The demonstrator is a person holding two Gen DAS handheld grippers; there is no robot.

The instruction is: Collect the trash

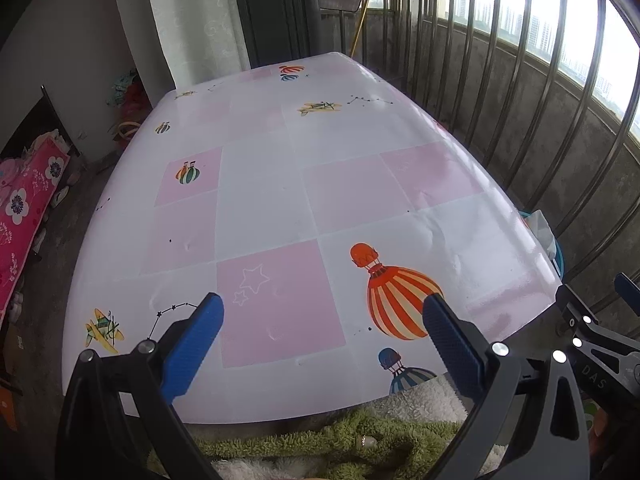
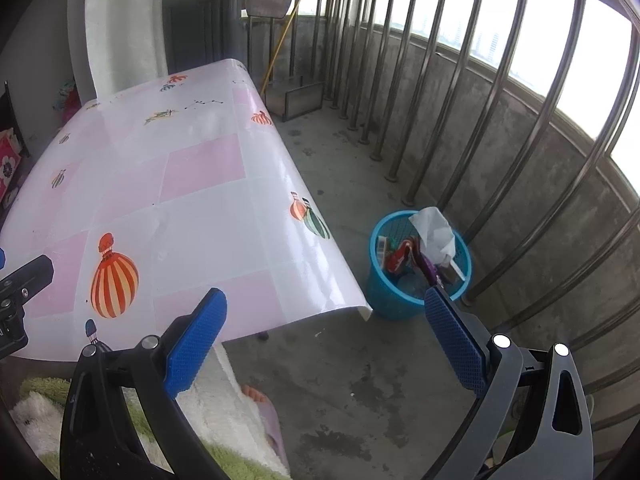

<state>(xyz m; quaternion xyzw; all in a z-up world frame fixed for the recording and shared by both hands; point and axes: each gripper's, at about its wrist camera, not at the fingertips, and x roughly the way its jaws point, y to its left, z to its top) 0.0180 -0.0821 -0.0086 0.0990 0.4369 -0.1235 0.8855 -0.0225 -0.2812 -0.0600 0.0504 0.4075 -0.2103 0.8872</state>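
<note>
Trash, a crumpled white tissue (image 2: 434,228) with red and purple wrappers (image 2: 404,256), sits inside a round blue mesh plastic wastebasket (image 2: 384,292) on the grey concrete balcony floor (image 2: 360,380), just beside the right end of a low table covered in a glossy pink-and-white checked cloth printed with hot-air balloons (image 1: 280,200). No loose litter shows on the tabletop in either view. The right gripper (image 2: 326,344), black-framed with blue textured pads, is spread wide and holds nothing; the basket lies ahead of it and slightly right, its far rim near the metal railing bars (image 2: 500,120). The left gripper (image 1: 324,344) is likewise wide and unladen, hovering over the near table edge. From there only the basket's rim (image 1: 558,256) peeks past the table's right edge. The right hand is clearly nearer the basket. Collection looks largely finished.
</note>
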